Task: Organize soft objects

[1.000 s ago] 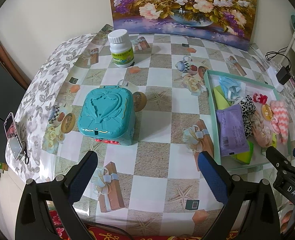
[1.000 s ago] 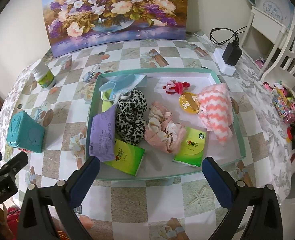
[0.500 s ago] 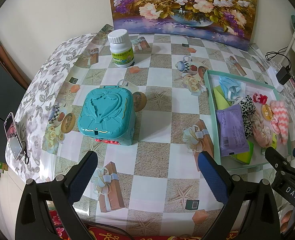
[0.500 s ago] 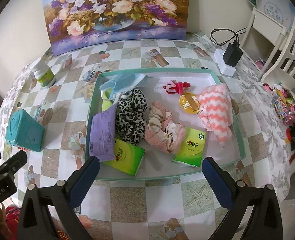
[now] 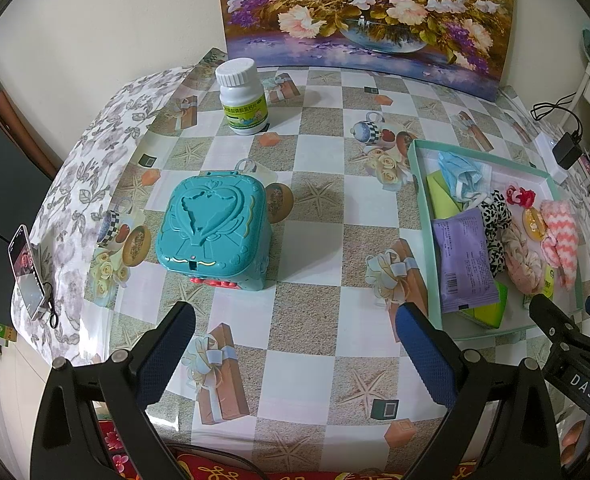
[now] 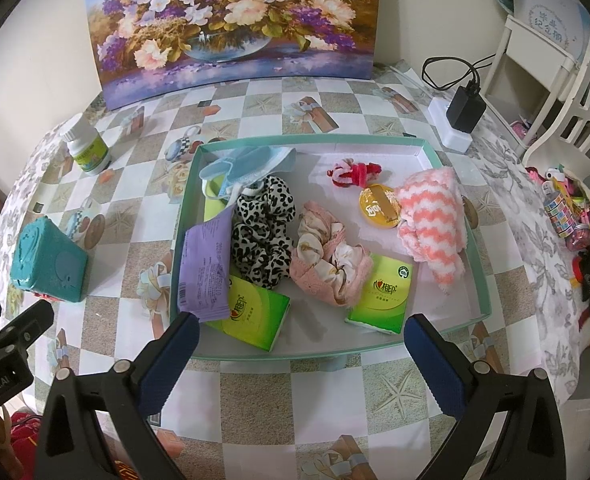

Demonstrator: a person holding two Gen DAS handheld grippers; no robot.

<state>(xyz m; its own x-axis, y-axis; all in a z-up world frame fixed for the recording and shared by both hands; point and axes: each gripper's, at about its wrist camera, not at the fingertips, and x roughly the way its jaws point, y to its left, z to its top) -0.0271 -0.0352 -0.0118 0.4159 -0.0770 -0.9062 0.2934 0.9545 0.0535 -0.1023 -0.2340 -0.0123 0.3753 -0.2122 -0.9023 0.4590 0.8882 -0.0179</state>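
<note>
The soft things were gathered in the tray (image 6: 479,280): a face mask (image 6: 251,162), two scrunchies (image 6: 263,232), a striped cloth (image 6: 435,220) and tissue packs (image 6: 255,314). Left of the tray, a shut teal box (image 5: 215,228) stood. Whether sorting was finished could not be told. Both the left gripper (image 5: 295,344) and the right gripper (image 6: 301,356) were held with fingers apart, empty.

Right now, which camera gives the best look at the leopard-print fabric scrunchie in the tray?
The right wrist view: the leopard-print fabric scrunchie sits near the centre, large and almost wholly visible. In the left wrist view it is small, squeezed towards the right edge and partly hidden behind the purple packet.
</note>
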